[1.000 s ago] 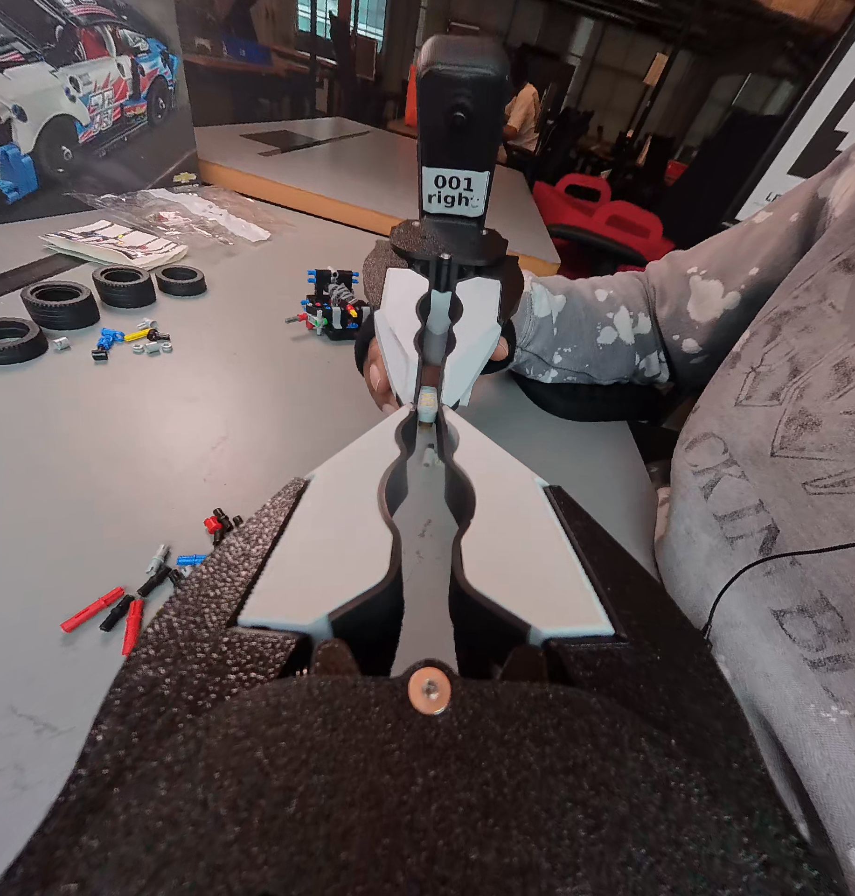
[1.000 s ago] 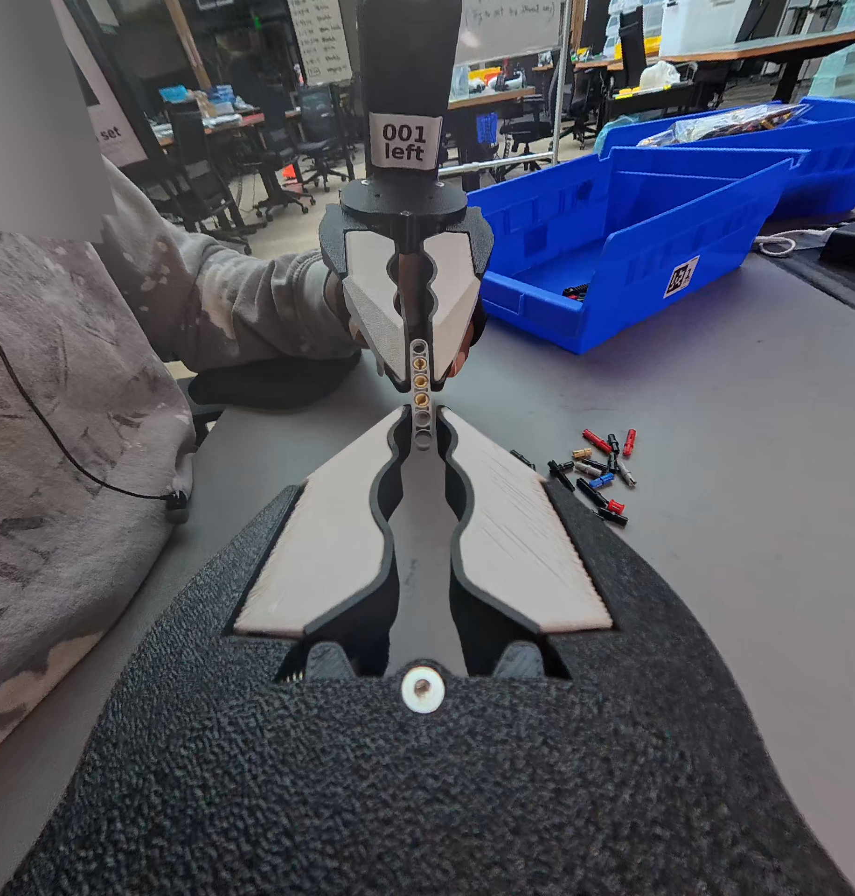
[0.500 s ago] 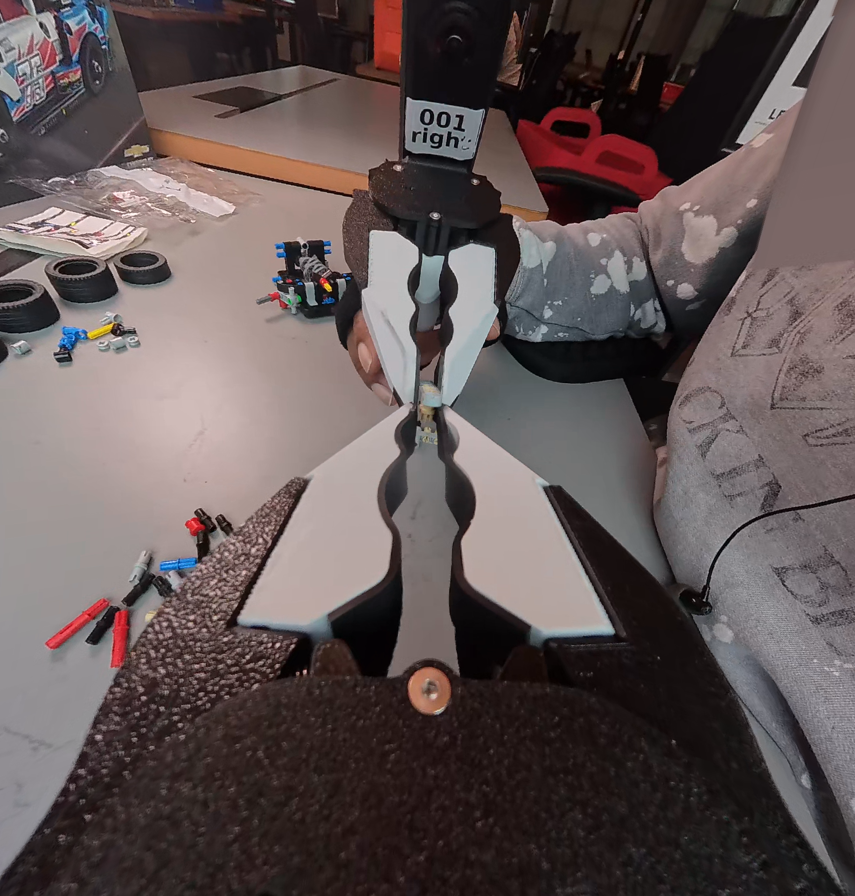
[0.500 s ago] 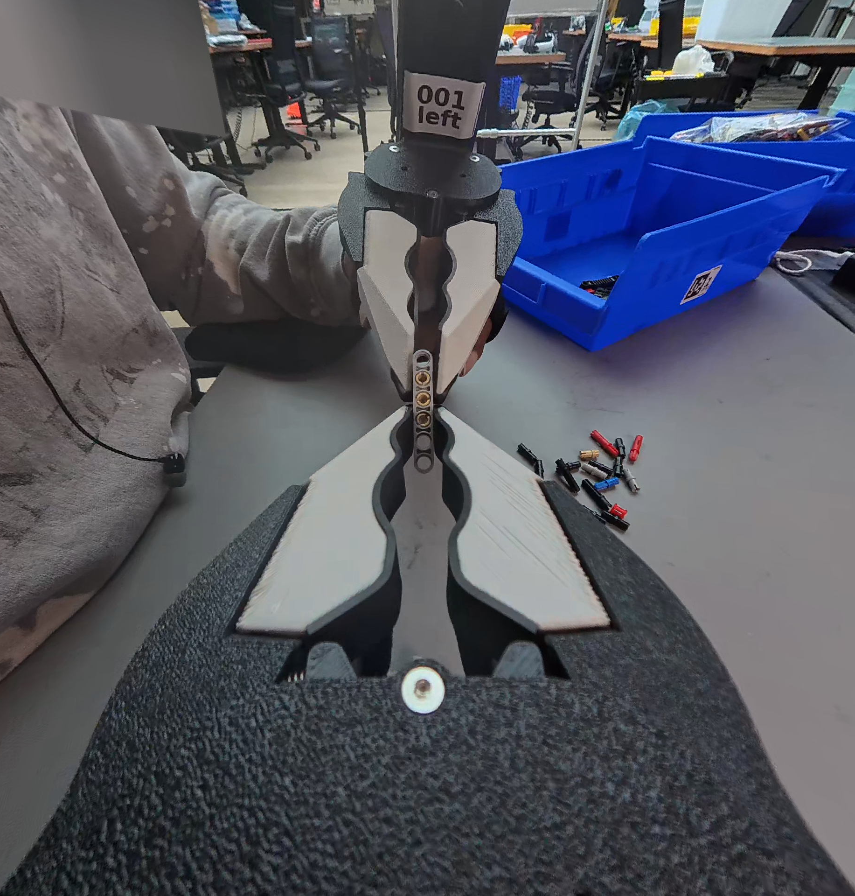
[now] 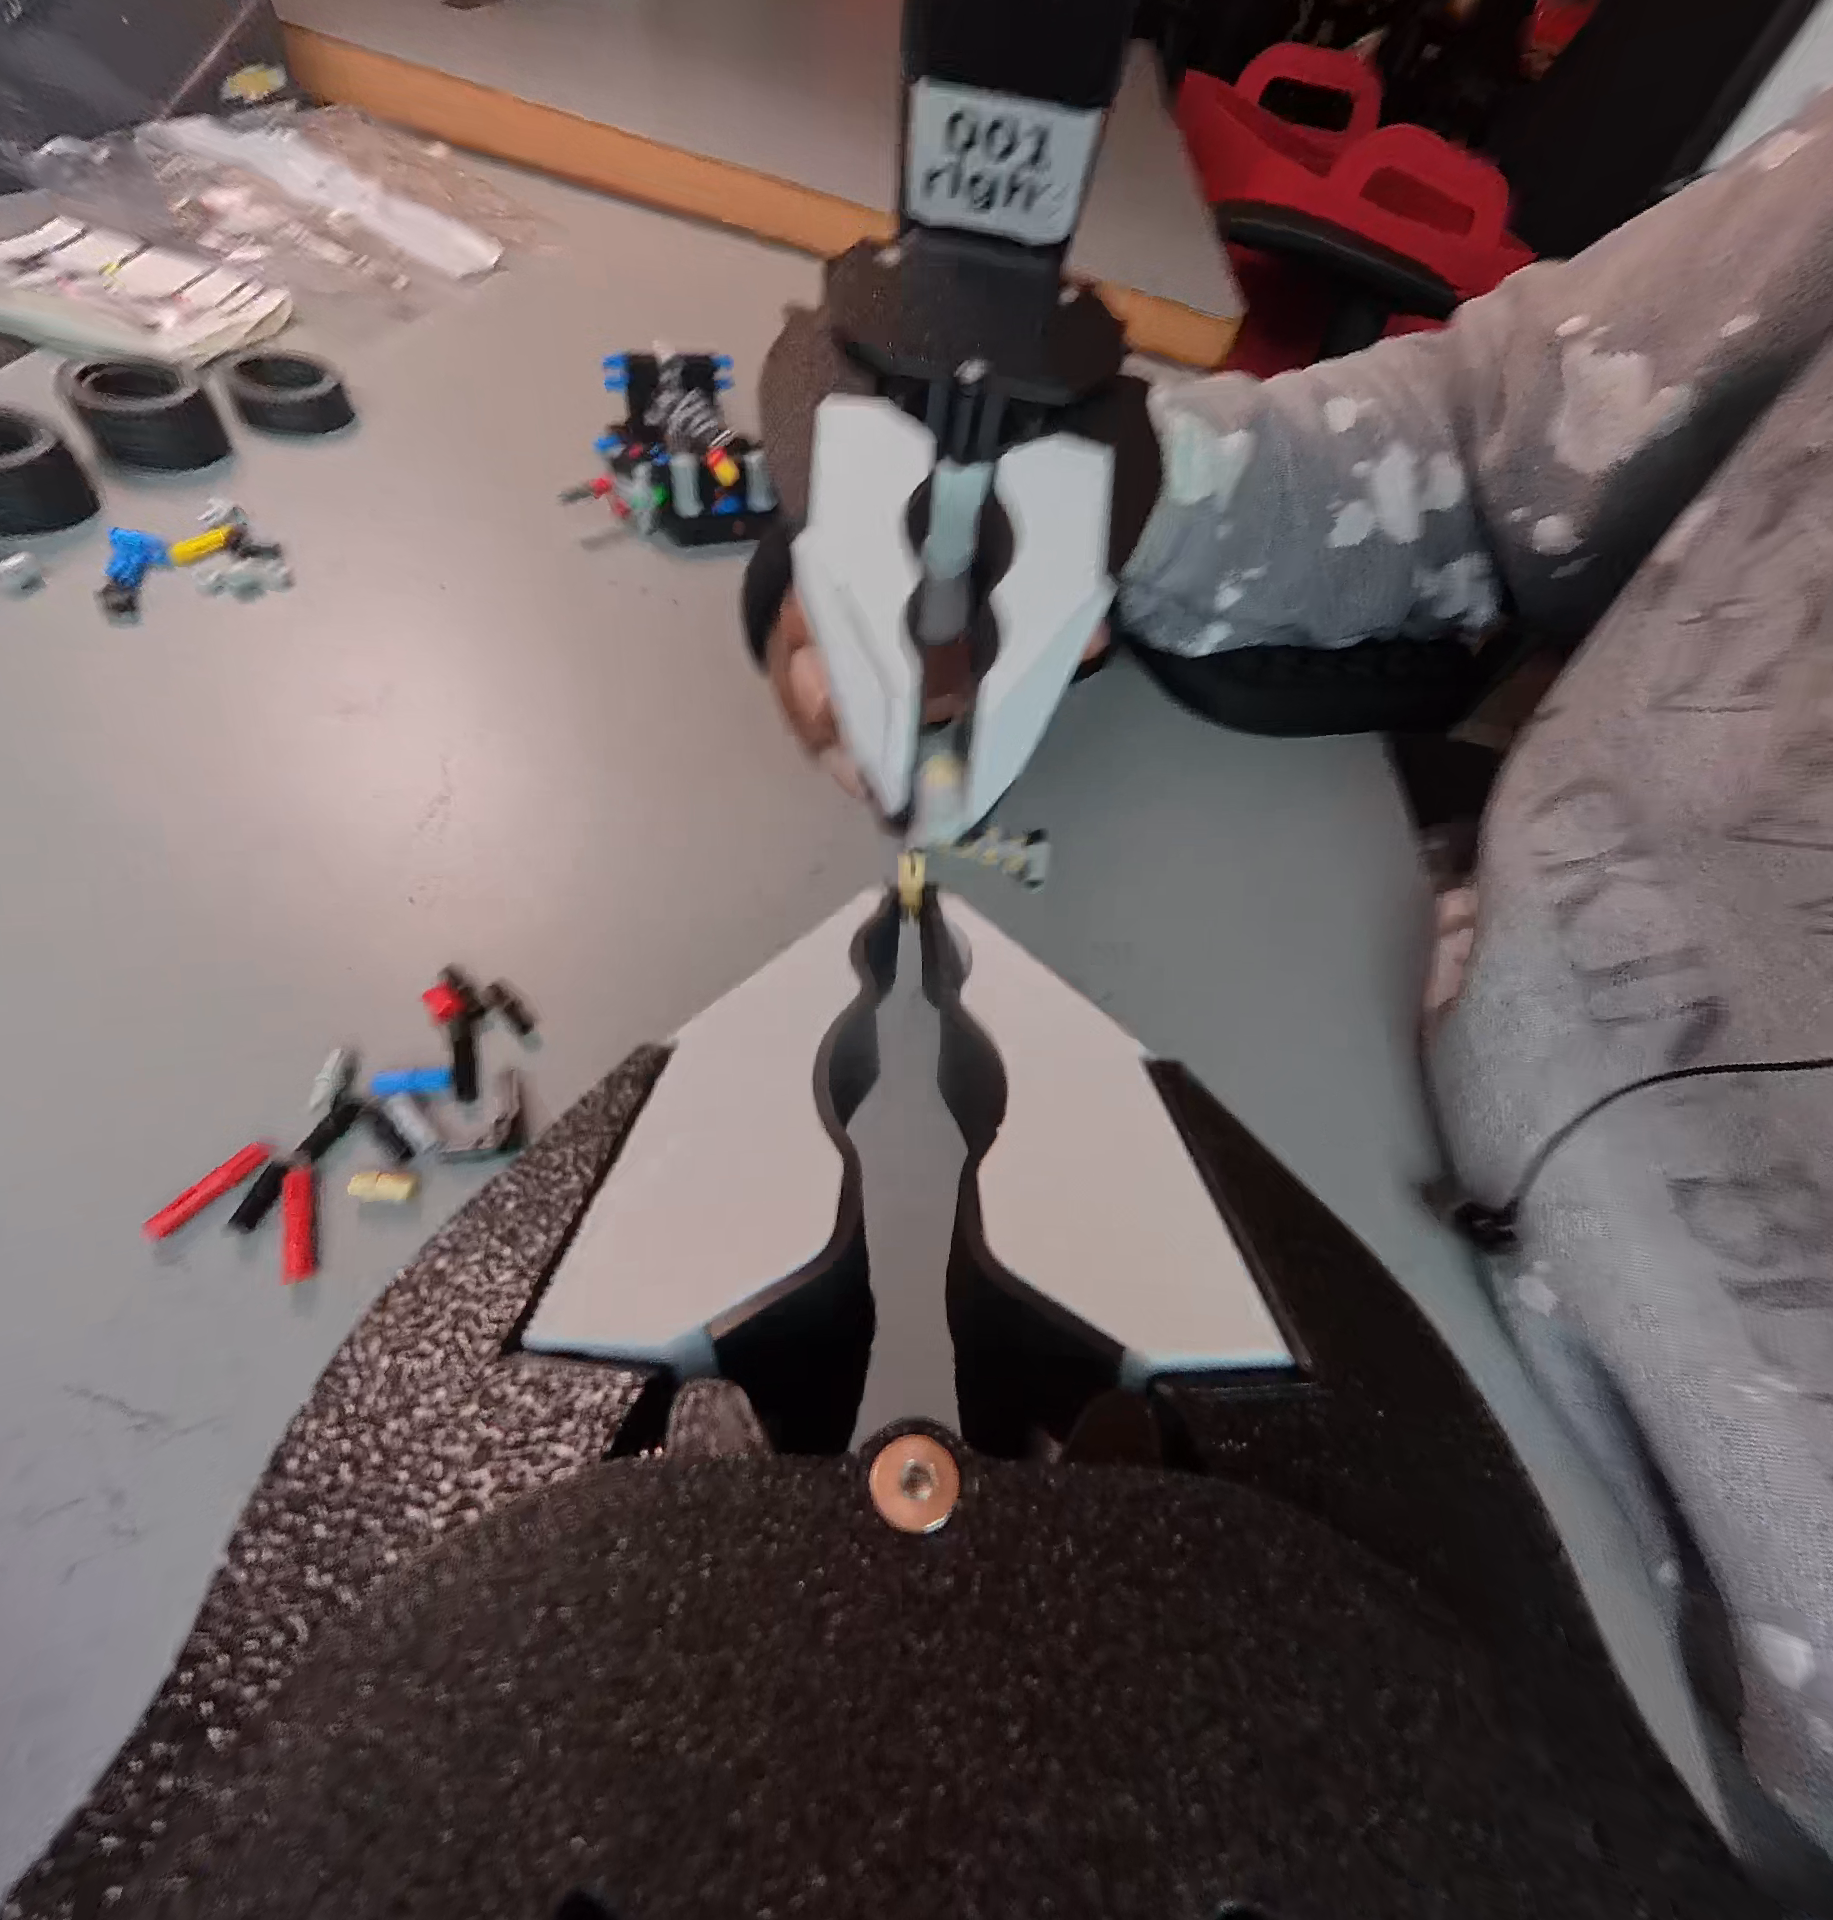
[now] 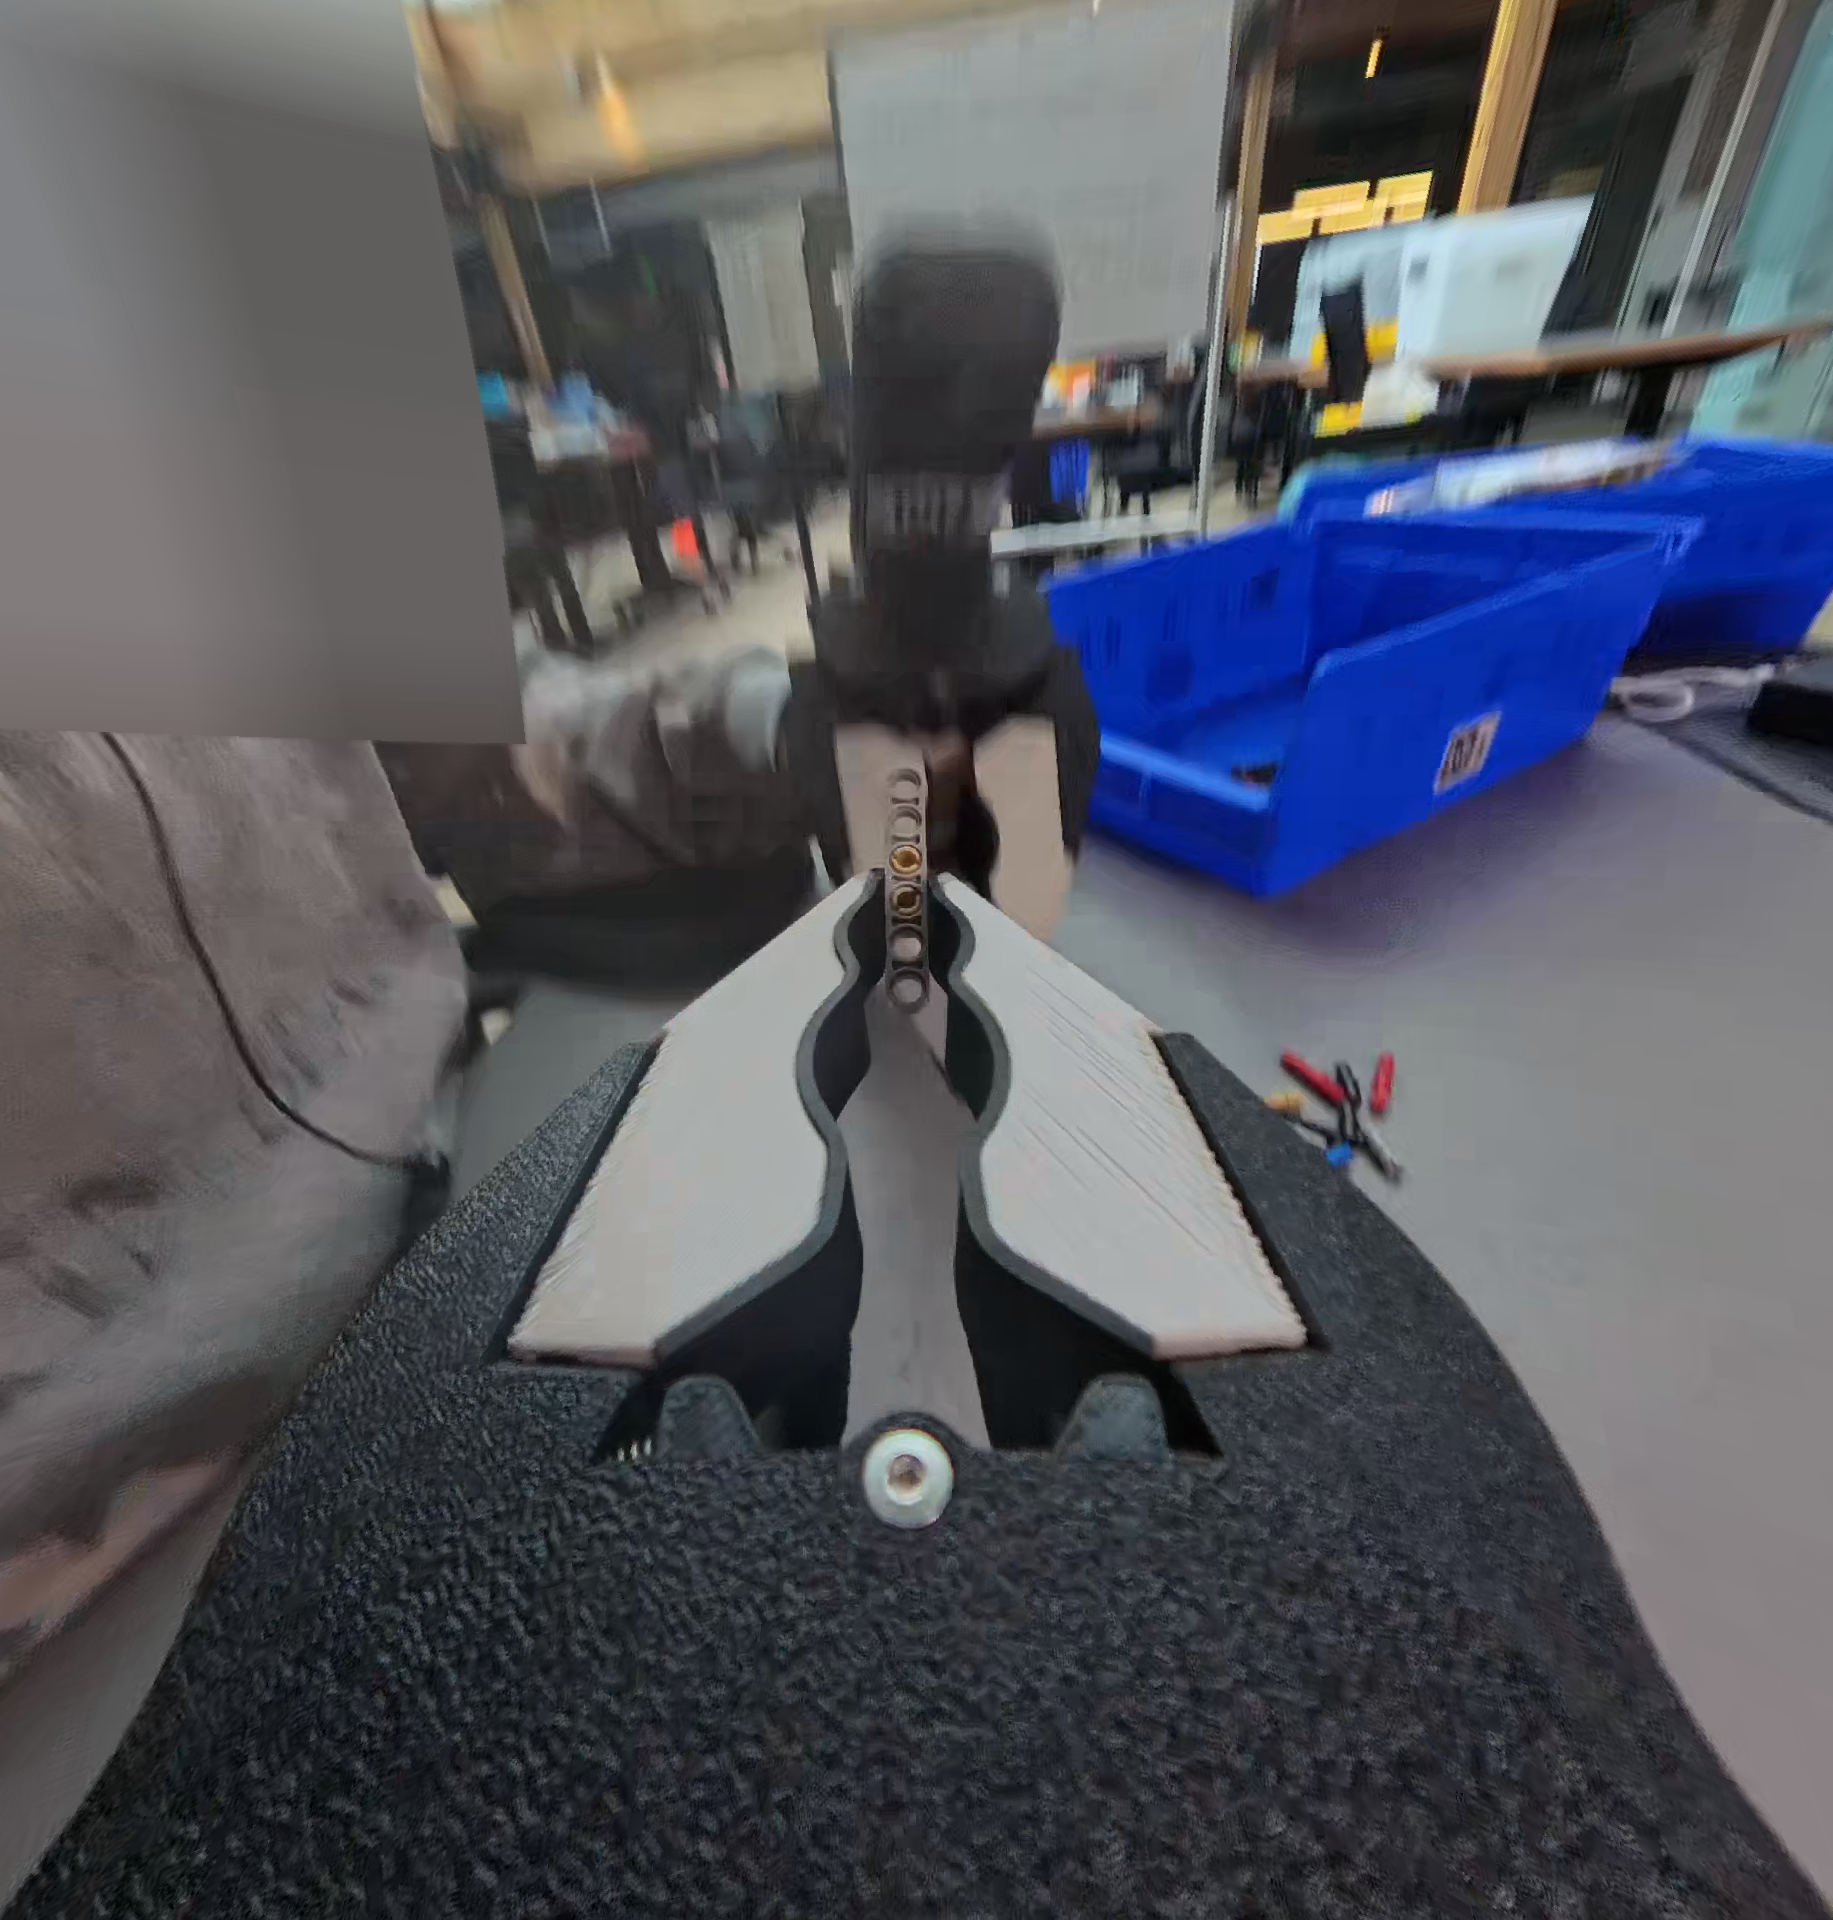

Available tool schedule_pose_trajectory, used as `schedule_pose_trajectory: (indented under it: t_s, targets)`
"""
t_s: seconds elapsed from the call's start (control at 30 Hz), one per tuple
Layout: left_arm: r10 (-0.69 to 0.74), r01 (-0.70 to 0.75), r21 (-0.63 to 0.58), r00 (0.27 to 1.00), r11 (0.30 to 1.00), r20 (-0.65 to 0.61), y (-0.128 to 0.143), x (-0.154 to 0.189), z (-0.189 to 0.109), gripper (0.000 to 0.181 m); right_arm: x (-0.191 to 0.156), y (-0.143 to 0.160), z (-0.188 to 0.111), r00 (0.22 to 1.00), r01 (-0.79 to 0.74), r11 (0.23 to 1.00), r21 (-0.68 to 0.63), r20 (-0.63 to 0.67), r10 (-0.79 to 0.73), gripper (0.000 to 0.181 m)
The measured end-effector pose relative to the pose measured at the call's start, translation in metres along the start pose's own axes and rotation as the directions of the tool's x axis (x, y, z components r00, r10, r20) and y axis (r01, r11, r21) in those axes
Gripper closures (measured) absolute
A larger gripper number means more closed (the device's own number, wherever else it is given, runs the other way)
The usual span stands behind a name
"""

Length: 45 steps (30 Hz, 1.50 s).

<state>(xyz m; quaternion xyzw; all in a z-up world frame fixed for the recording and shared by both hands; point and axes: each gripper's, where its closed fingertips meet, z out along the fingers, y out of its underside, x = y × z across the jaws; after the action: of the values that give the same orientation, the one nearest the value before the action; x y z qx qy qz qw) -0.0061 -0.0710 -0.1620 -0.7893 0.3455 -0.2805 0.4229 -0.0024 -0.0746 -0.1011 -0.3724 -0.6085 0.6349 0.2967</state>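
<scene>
I grip the grey holed beam (image 6: 906, 914) in my right gripper (image 6: 904, 888), now drawn further between its fingers. Left gripper (image 5: 912, 902) pinches a tan pin (image 5: 911, 871). Only the left view shows tyres (image 5: 143, 414); only the right, blue bins (image 6: 1359, 686).

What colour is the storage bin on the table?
Bright blue; the storage bin shows best in the right wrist view.

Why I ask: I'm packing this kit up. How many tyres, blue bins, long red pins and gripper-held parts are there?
Tyres: 4, one cut by the frame edge
Blue bins: 2
Long red pins: 2
Held parts: 2, a tan pin in the left gripper, a grey holed beam in the right gripper
Total: 10
</scene>
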Motion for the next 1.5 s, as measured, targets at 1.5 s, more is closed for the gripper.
schedule_pose_trajectory:
  t_s: [1.5]
  targets:
    - [0.061,-0.095,0.161,0.976,0.982,0.208,-0.027,-0.018,0.0,0.167,0.032,0.027,0.005,0.868,-0.494,0.869,-0.03,-0.078,0.491,0.174]
